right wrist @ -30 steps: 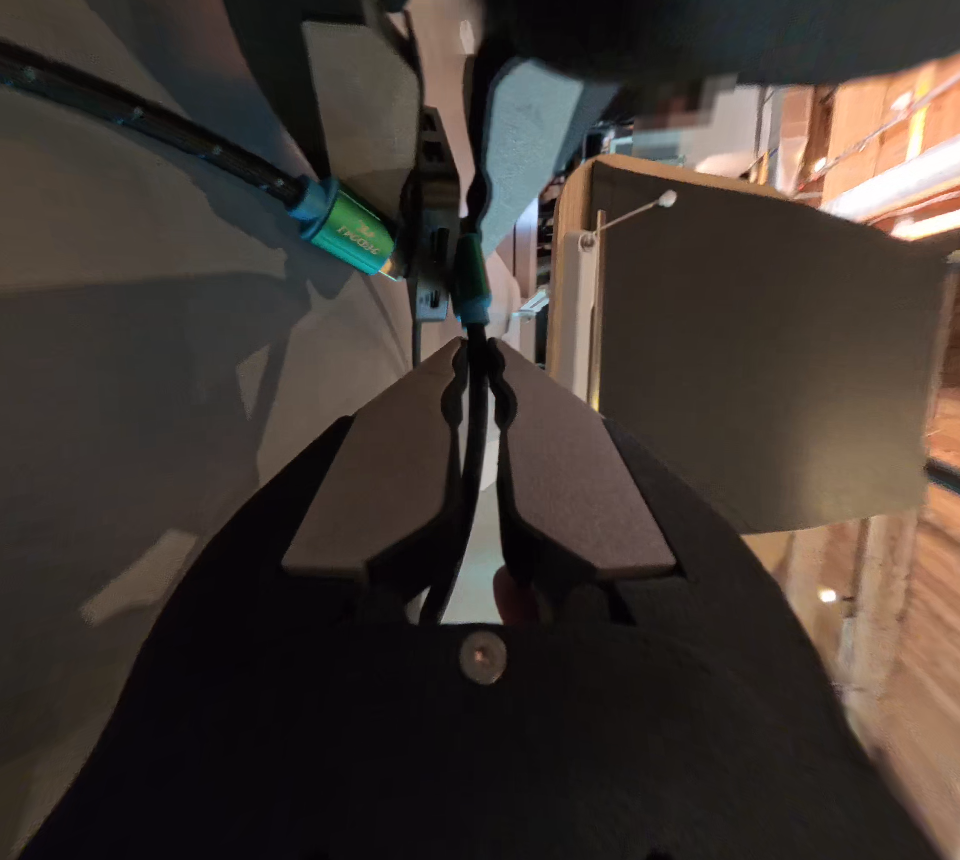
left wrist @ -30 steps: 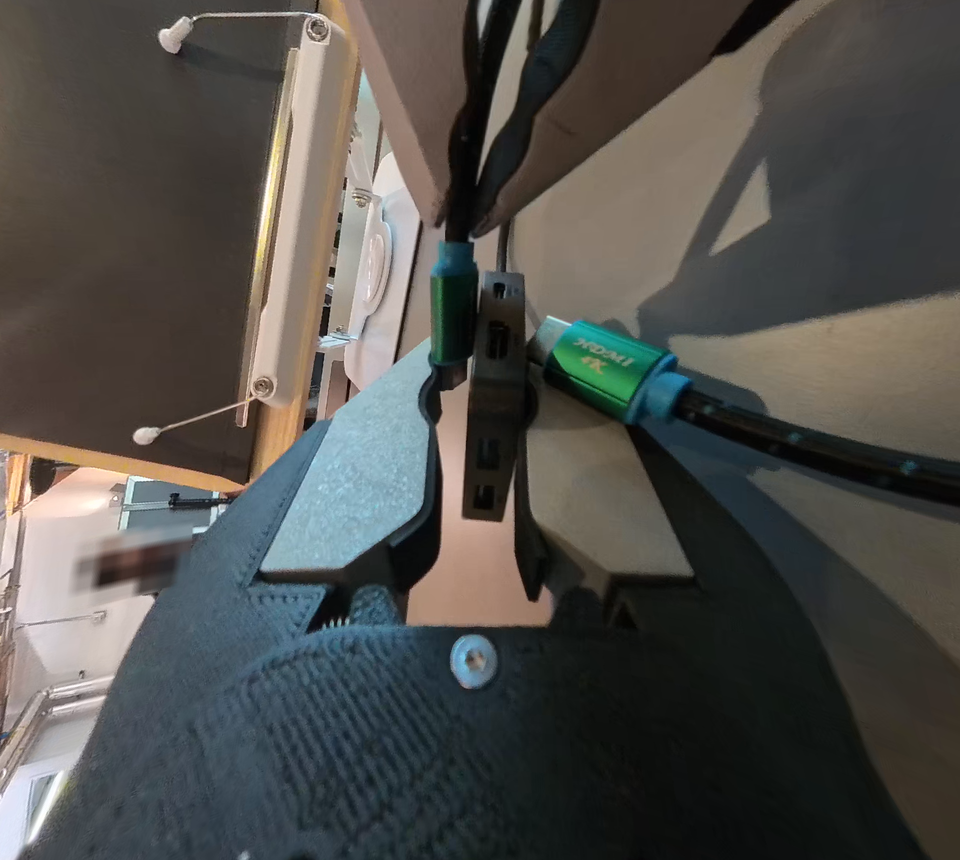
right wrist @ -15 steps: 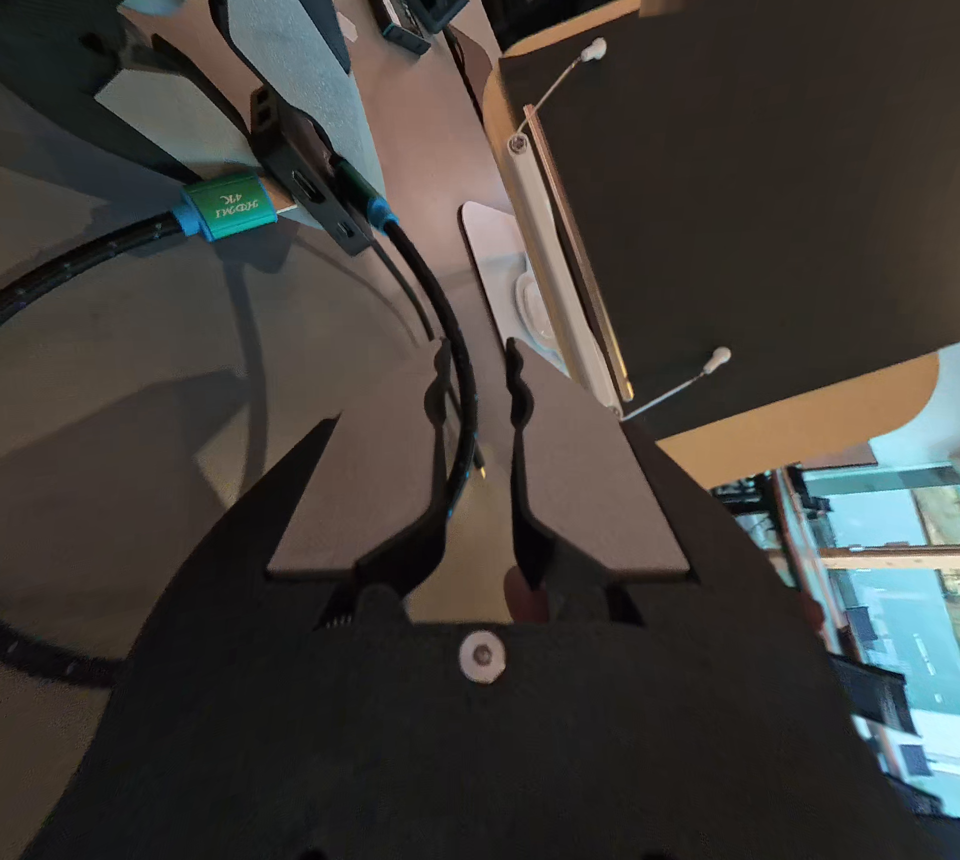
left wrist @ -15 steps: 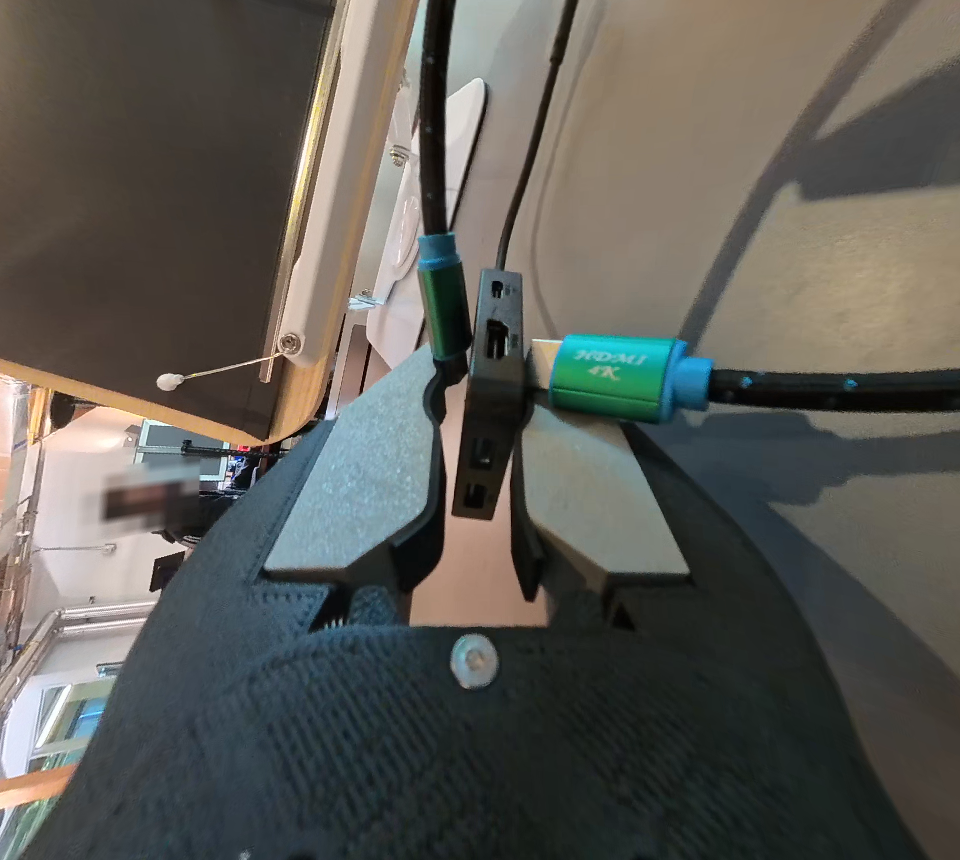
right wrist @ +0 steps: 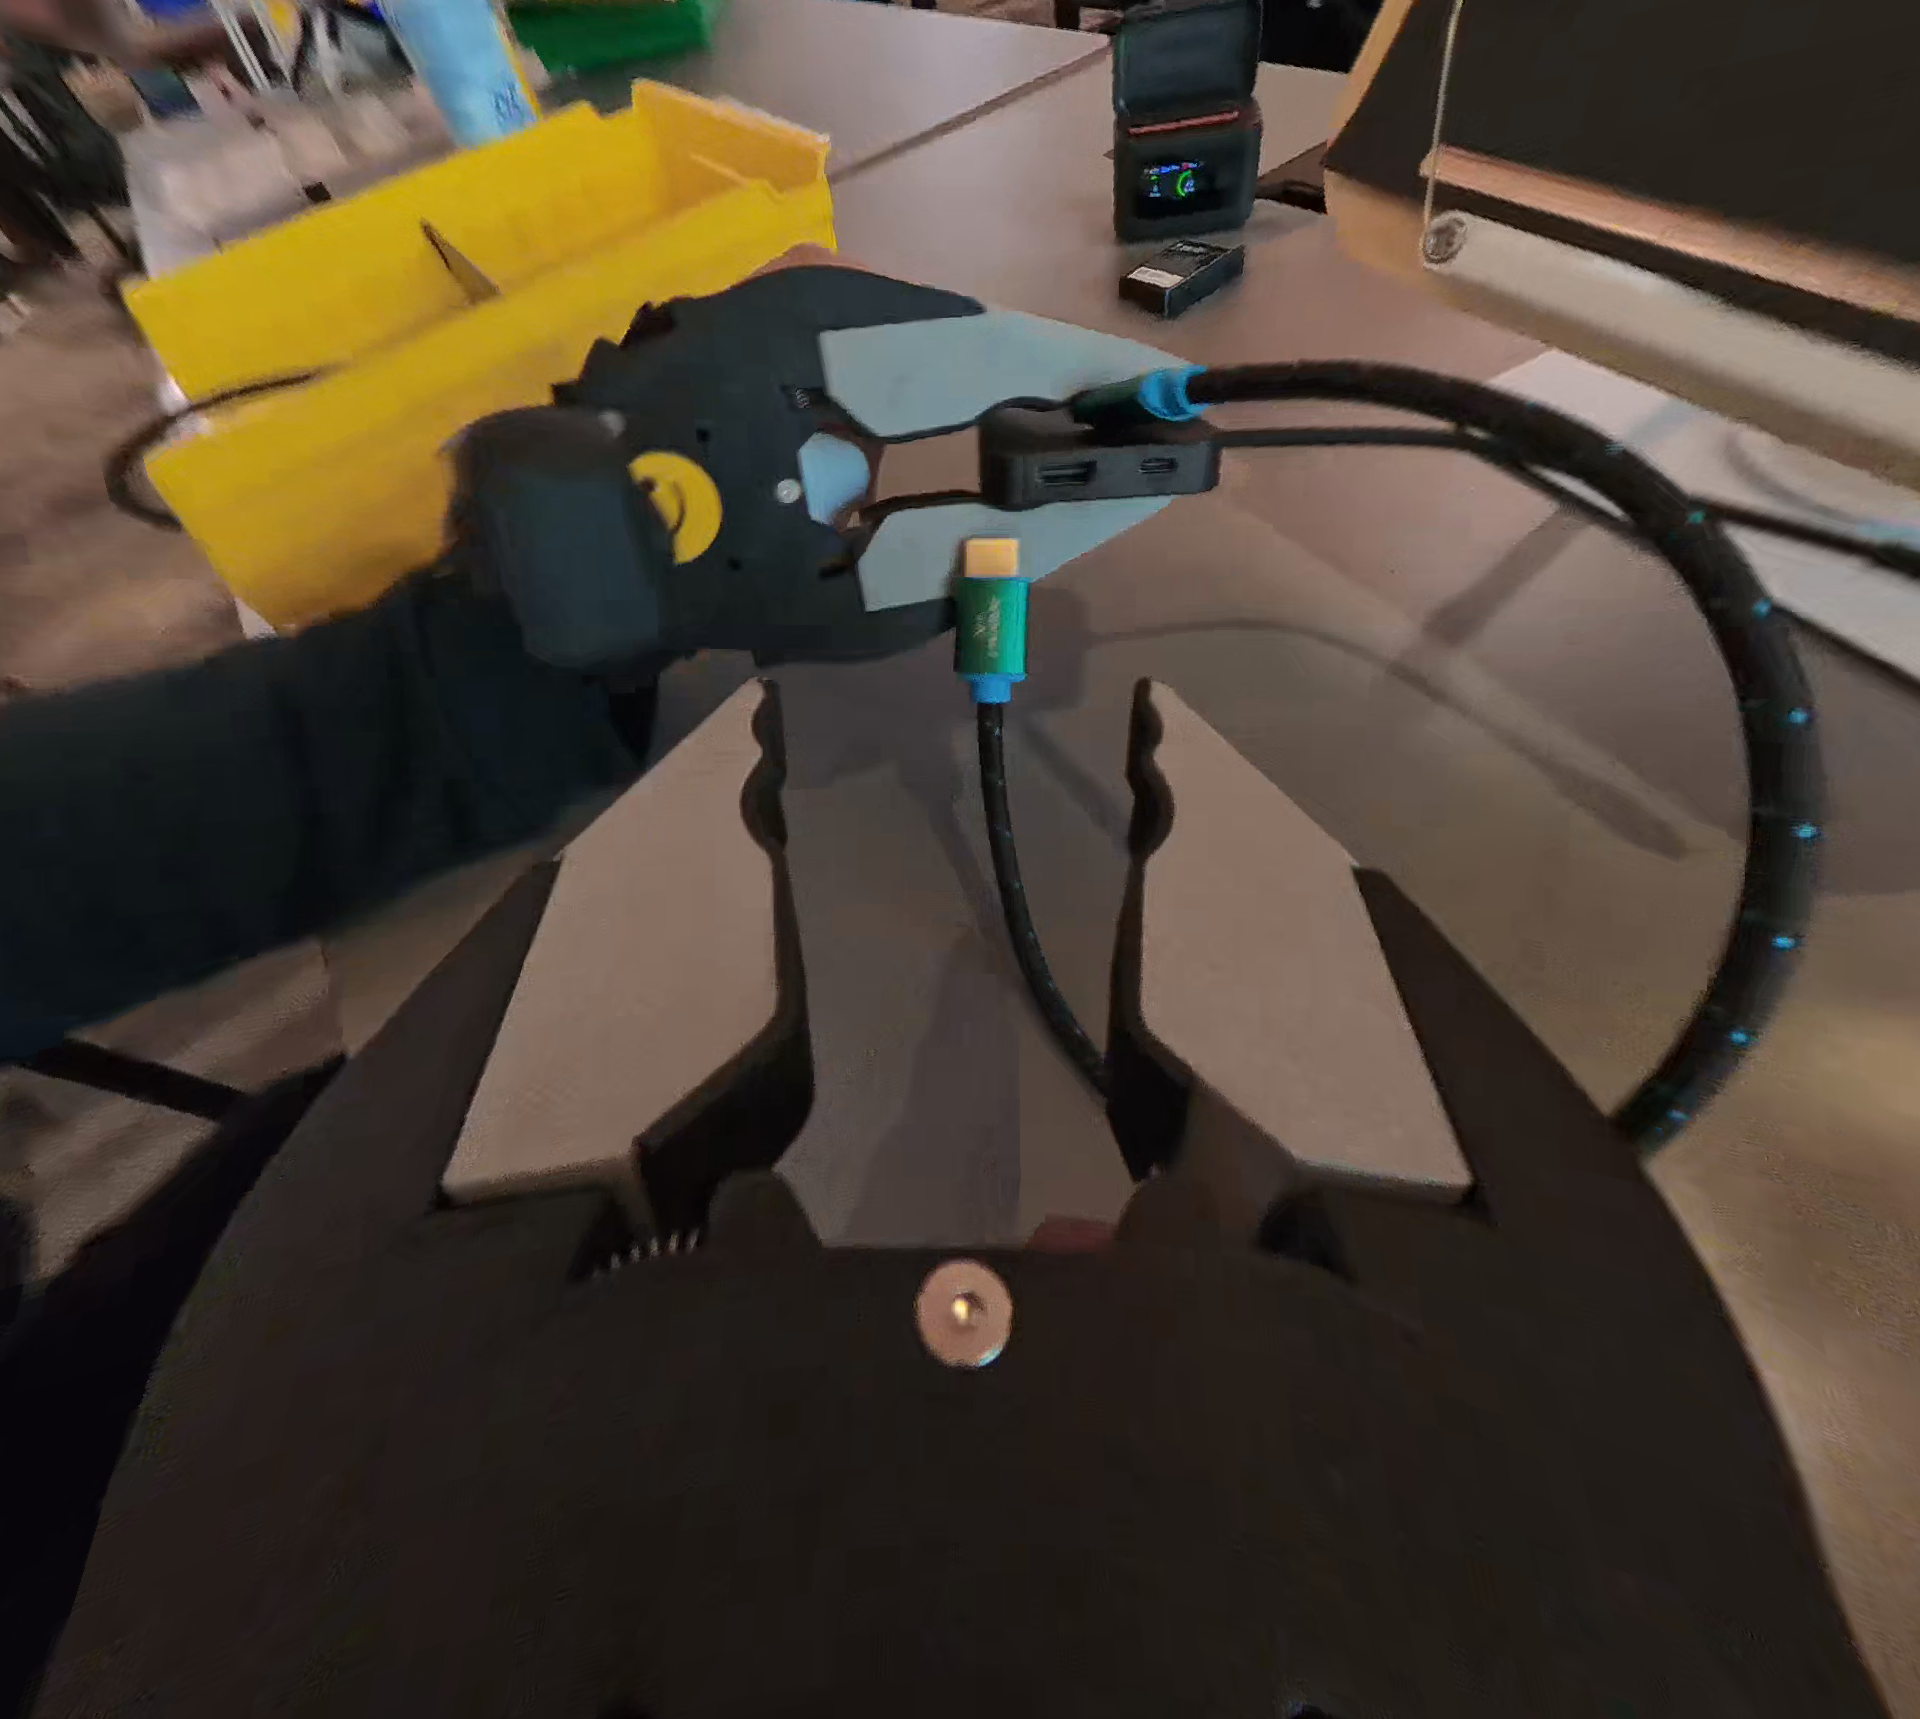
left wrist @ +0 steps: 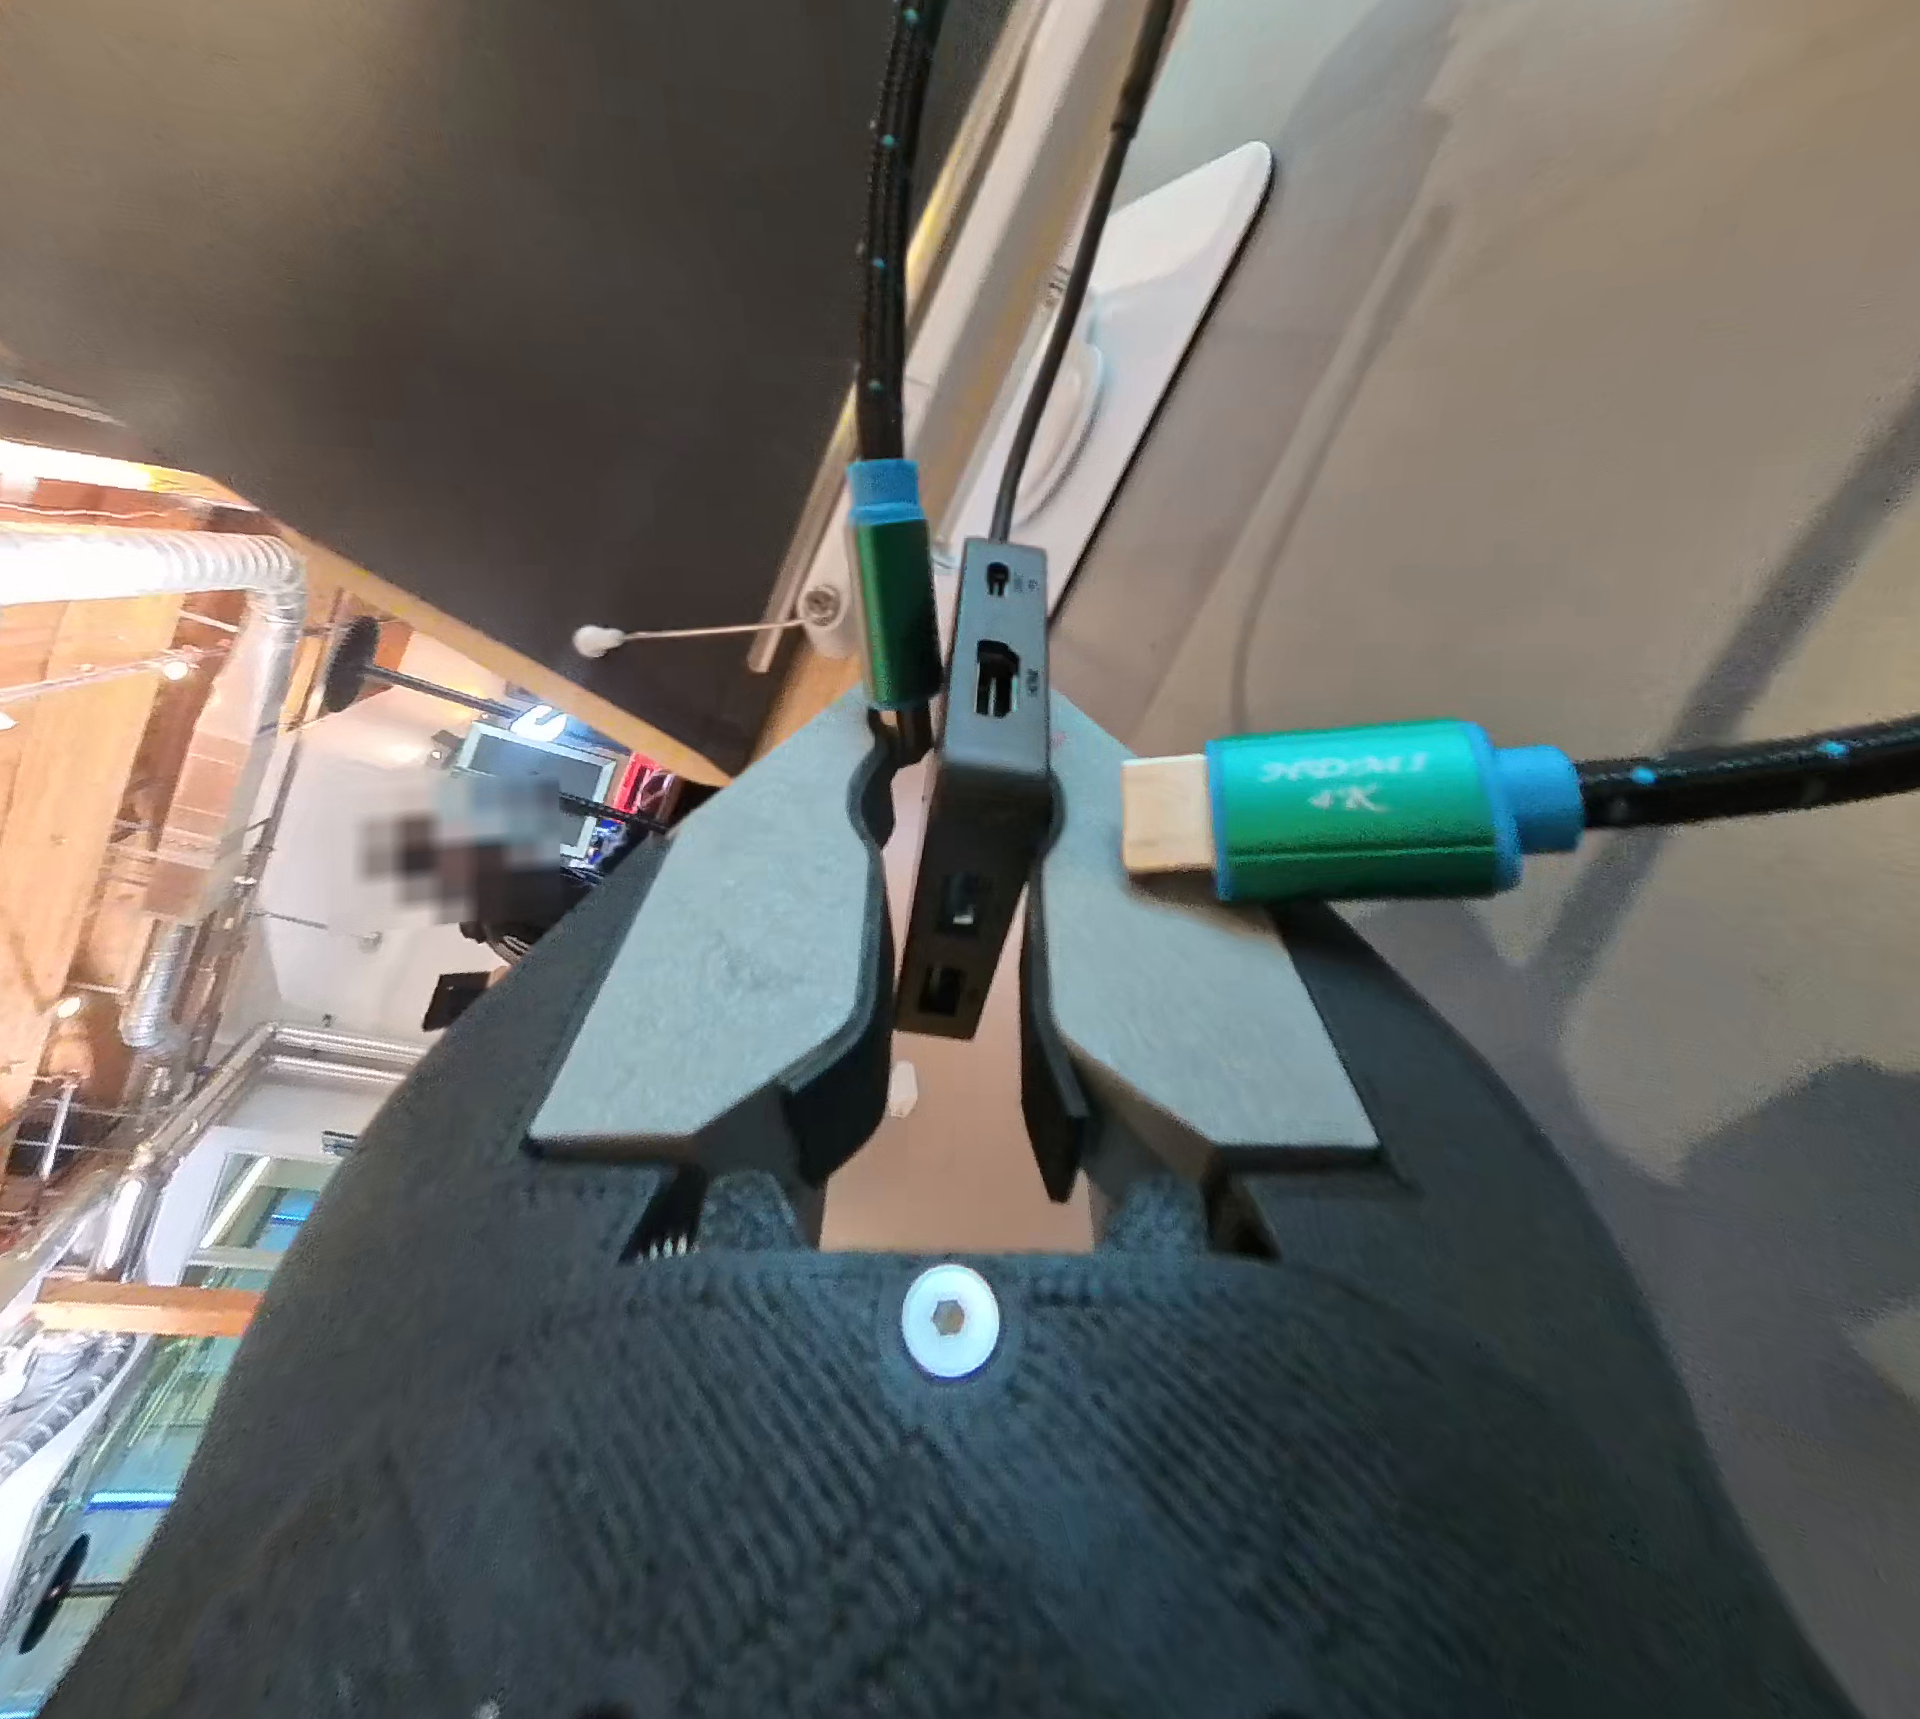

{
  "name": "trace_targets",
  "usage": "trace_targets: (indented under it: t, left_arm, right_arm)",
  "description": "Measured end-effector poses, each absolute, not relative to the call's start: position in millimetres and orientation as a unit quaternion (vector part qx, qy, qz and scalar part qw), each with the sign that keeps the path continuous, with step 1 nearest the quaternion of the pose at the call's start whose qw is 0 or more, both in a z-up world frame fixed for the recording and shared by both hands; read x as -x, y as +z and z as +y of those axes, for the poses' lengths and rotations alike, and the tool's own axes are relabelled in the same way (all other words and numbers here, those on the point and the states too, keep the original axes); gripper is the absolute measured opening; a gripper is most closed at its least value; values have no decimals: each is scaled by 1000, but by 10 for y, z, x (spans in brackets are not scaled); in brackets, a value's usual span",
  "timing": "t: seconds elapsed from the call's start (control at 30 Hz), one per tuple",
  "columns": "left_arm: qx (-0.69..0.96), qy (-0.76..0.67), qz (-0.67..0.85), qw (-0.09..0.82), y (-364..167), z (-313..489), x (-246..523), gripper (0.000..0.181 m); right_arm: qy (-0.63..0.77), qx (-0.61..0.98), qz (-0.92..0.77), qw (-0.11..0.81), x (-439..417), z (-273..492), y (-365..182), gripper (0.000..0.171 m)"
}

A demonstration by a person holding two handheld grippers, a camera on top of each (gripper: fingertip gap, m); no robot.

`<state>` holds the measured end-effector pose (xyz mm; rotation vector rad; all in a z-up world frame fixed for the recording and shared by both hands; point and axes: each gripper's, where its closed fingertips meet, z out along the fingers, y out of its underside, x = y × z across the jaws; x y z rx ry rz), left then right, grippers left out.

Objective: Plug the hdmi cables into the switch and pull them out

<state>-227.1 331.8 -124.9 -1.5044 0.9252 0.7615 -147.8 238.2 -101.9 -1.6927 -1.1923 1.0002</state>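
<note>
My left gripper (left wrist: 961,765) is shut on the black switch (left wrist: 987,796), held above the grey table (right wrist: 1455,734). One green HDMI plug (left wrist: 894,620) lies along the switch's left side, its tip hidden behind my left fingertip. A second green plug (left wrist: 1351,822) is out of the switch with its gold tip bare, just right of it. In the right wrist view this plug (right wrist: 992,620) points at the switch (right wrist: 1096,464). My right gripper (right wrist: 953,713) is open, and the plug's braided cable (right wrist: 1023,921) runs untouched between its fingers.
A yellow bin (right wrist: 468,298) stands behind the left gripper. A small black device with a screen (right wrist: 1184,142) and a small black box (right wrist: 1179,277) sit at the back. A dark wood-edged panel (right wrist: 1662,7) and its white base (left wrist: 1174,298) stand on the right.
The second green plug has come out of the switch and its gold tip now shows. My right gripper has opened wide and swung round to face the left gripper.
</note>
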Motion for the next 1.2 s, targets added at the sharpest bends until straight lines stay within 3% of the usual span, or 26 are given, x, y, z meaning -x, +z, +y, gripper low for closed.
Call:
trace_targets:
  t: [0.4, 0.47, 0.83, 0.9, 1.2]
  left_arm:
    - [614, 338, 383, 602, -1061, 3298, 2307, 18]
    - [614, 339, 384, 601, -1059, 3304, 2305, 18]
    - [593, 350, 398, 606, -1029, 3287, 2237, 18]
    - [595, 350, 400, 603, -1048, 3291, 2239, 18]
    - [625, 314, 390, 599, -1145, 3313, 2247, 18]
  right_arm:
    - [528, 584, -446, 425, 1809, 2998, -772, 53]
    - [547, 576, -446, 411, 1872, 3023, -745, 44]
    - [615, 568, -416, 357, 2136, 3063, -754, 27]
    - [618, 563, -415, 359, 2135, 3073, -748, 19]
    - [535, 553, -480, 421, 2115, 3044, -782, 16]
